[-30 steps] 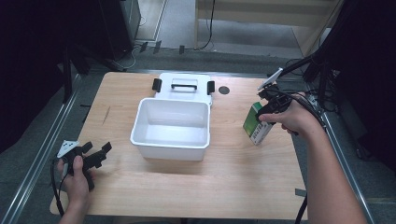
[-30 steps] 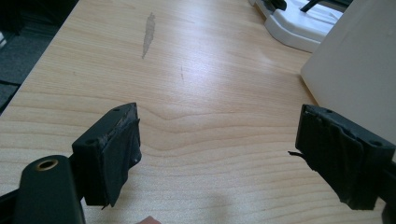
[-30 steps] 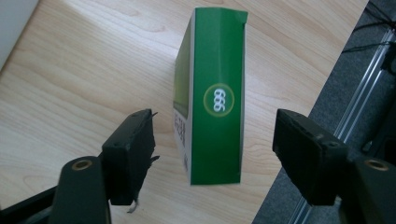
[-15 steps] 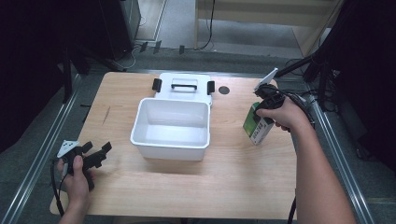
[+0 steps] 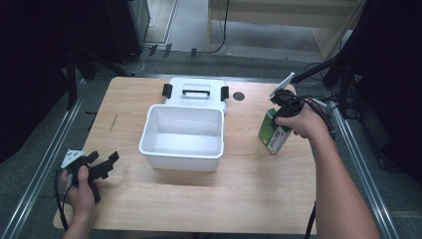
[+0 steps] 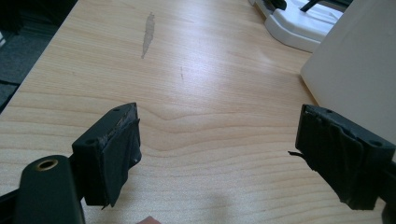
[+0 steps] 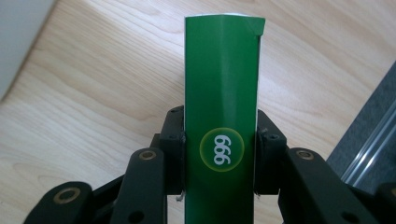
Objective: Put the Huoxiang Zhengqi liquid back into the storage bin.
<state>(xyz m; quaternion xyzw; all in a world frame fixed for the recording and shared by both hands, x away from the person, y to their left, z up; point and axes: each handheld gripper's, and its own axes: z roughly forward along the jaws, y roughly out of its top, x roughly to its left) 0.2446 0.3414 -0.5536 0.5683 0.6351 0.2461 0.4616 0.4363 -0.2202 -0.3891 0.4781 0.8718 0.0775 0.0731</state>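
The left gripper (image 5: 102,167) sits at the lower left of the high view, gripped in the left hand (image 5: 82,186), its jaws spread wide apart. At the right, the right hand (image 5: 303,122) holds the right gripper (image 7: 219,151), its jaws clamped on a green box (image 7: 220,93).

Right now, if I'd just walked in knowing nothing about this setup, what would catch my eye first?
Probably the green box with "999" on it, pinched between the jaws of the right gripper near the table's right edge. Next, the open white bin in the middle of the wooden table, its lid lying just behind it. The left gripper is open at the near left corner, holding nothing.
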